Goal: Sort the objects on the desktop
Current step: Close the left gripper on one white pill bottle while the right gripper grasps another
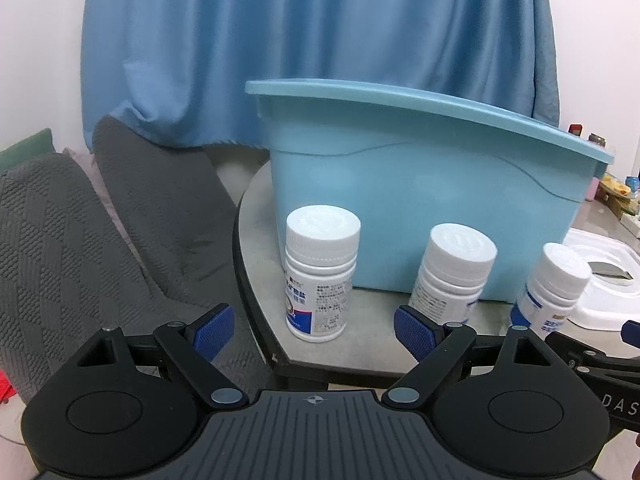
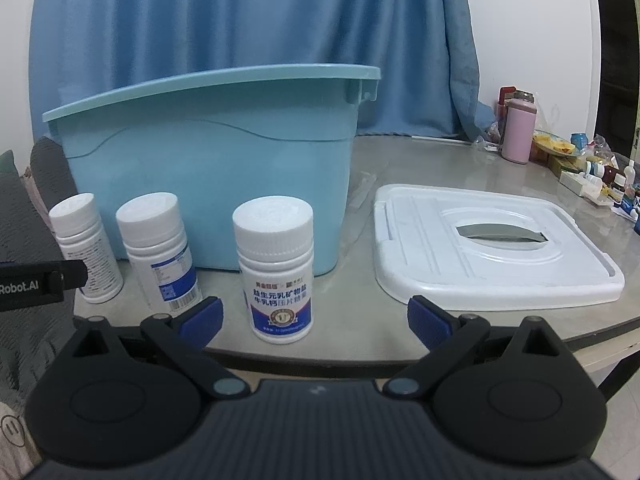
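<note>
Three white pill bottles stand in a row on the grey table in front of a light blue plastic bin [image 1: 420, 208]. In the left wrist view they are the left bottle [image 1: 320, 272], the middle bottle [image 1: 452, 276] and the right bottle [image 1: 554, 284]. In the right wrist view the same bottles show as left [image 2: 86, 248], middle [image 2: 160, 252] and right [image 2: 276, 272], before the bin [image 2: 208, 168]. My left gripper [image 1: 314, 336] is open, just short of the left bottle. My right gripper [image 2: 314, 320] is open, just short of the right bottle.
The bin's white lid [image 2: 492, 240] lies flat on the table to the right of the bin. Bottles, a pink flask [image 2: 518, 132] and clutter sit at the far right. A grey sofa [image 1: 80, 232] is left of the table edge [image 1: 244, 276]. A blue curtain hangs behind.
</note>
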{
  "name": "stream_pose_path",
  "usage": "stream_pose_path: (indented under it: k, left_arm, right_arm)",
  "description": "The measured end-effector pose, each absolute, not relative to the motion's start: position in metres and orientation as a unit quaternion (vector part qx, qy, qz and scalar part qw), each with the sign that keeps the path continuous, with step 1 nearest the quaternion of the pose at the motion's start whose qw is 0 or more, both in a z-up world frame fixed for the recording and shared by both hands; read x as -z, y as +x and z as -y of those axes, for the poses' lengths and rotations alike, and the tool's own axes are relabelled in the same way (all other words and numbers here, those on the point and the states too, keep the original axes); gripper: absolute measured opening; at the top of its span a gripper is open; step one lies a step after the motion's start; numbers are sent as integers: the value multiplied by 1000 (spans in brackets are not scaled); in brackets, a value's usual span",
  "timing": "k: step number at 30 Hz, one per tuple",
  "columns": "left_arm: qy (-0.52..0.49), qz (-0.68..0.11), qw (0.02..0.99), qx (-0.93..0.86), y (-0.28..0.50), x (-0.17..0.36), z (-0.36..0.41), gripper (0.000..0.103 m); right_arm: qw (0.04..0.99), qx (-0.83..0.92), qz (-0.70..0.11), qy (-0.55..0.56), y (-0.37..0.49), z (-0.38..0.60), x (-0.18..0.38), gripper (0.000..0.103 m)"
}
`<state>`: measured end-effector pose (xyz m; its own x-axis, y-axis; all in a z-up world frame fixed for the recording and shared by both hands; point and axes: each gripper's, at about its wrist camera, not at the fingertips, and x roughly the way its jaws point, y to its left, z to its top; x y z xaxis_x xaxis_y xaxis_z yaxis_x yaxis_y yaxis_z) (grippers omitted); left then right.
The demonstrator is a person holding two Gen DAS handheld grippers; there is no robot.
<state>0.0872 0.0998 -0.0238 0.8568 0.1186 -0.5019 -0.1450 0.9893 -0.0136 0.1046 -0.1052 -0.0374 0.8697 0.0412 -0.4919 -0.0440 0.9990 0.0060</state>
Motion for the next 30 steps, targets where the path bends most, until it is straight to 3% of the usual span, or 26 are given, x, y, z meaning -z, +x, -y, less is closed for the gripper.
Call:
stream_pose_path:
  k: [20,21,22,24,30]
  left_arm:
    - [-21,-267,962,-48,139,47,-110,86]
    - [-23,-267,962,-47,142,48,-109,86]
    - [-22,-265,963,-47,143,50,-109,85]
    - [-11,-261,964,-43,146,50,-107,48]
    - [-13,-268,963,-36,140,43,-105,48]
  right_arm:
    - [969,8,-247,-11,147,87,58,99]
    - [970,5,-244,-10,149,87,59,96]
    - [971,0,-241,-11,150,86,59,81]
    - [971,-22,-239,-14,151,83,60,48]
    - [972,-19,-234,-20,141,83,49,48]
